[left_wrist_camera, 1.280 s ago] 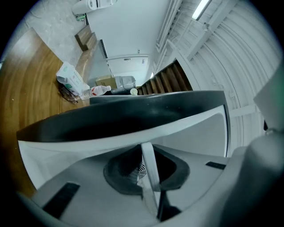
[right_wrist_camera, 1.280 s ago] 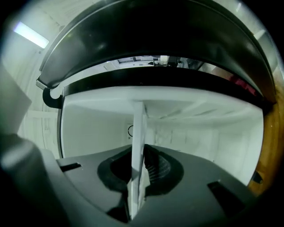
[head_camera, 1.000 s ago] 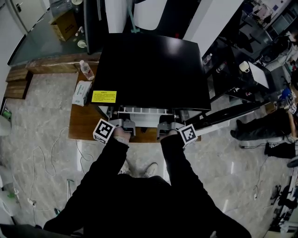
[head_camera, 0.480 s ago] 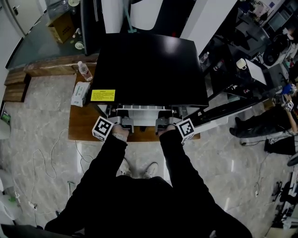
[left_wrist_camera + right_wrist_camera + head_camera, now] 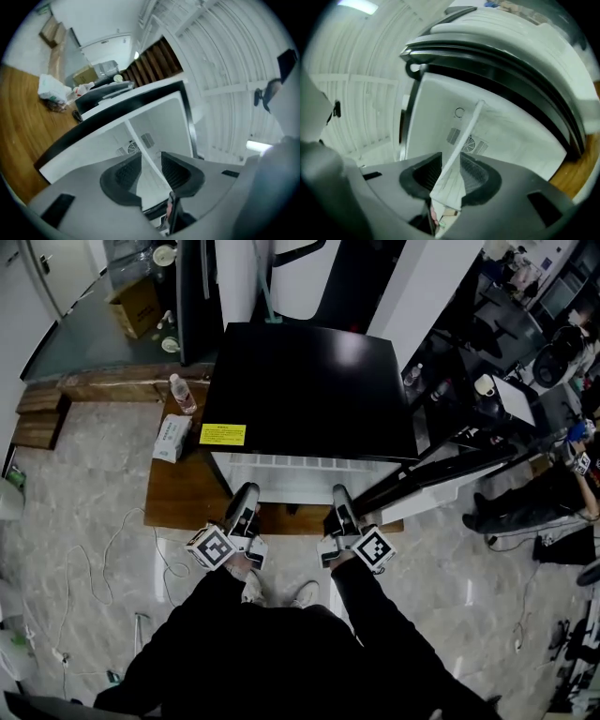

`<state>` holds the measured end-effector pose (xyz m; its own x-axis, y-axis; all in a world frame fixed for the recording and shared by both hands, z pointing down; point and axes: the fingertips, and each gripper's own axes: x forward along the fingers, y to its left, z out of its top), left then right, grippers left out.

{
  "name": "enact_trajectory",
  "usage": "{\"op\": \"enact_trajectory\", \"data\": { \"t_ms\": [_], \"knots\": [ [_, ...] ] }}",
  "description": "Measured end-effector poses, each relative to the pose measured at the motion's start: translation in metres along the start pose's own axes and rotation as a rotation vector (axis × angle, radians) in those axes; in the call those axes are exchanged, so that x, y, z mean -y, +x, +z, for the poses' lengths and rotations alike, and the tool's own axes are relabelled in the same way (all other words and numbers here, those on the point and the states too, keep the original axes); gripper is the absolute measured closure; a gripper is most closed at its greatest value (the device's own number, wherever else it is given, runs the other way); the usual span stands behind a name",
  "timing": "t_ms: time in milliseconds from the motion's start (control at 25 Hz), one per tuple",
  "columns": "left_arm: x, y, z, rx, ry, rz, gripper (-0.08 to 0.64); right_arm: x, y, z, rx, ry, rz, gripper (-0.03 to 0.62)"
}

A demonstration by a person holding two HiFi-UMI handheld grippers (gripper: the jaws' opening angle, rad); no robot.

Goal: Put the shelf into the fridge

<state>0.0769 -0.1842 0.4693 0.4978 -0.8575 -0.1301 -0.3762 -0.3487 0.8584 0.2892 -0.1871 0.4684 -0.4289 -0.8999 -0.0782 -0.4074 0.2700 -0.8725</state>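
Observation:
A black mini fridge (image 5: 309,381) stands on a low wooden table (image 5: 183,498), its door (image 5: 441,474) swung open to the right. The white shelf (image 5: 300,468) lies level in the fridge mouth. My left gripper (image 5: 247,495) and right gripper (image 5: 339,495) point at its front edge from my side. Both pairs of jaws have just been opening. In the left gripper view the left gripper (image 5: 151,161) is open and the shelf (image 5: 140,145) shows as a thin white line through the gap. In the right gripper view the shelf's edge (image 5: 468,129) runs between the open right gripper (image 5: 451,161).
A tissue pack (image 5: 172,437) and a water bottle (image 5: 181,393) lie on the table left of the fridge. Cables (image 5: 103,549) trail over the marble floor at the left. A person's legs (image 5: 534,502) and cluttered desks are at the right.
Both grippers have drawn back from the fridge mouth toward my body and tilted. Their jaws, shut on the shelf's front edge before, now stand apart.

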Motion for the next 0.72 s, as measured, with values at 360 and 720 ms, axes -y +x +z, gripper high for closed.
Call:
{"op": "enact_trajectory", "data": {
  "t_ms": [360,720],
  "knots": [
    [0.111,-0.071,-0.045,-0.368,0.706,-0.207,0.437,-0.106,-0.065,-0.055,-0.362,-0.722,0.232,0.575],
    [0.144,-0.096,-0.063,-0.39,0.81,-0.195,0.554,-0.157,-0.1,-0.084,-0.346,-0.932,0.378,0.586]
  ]
}}
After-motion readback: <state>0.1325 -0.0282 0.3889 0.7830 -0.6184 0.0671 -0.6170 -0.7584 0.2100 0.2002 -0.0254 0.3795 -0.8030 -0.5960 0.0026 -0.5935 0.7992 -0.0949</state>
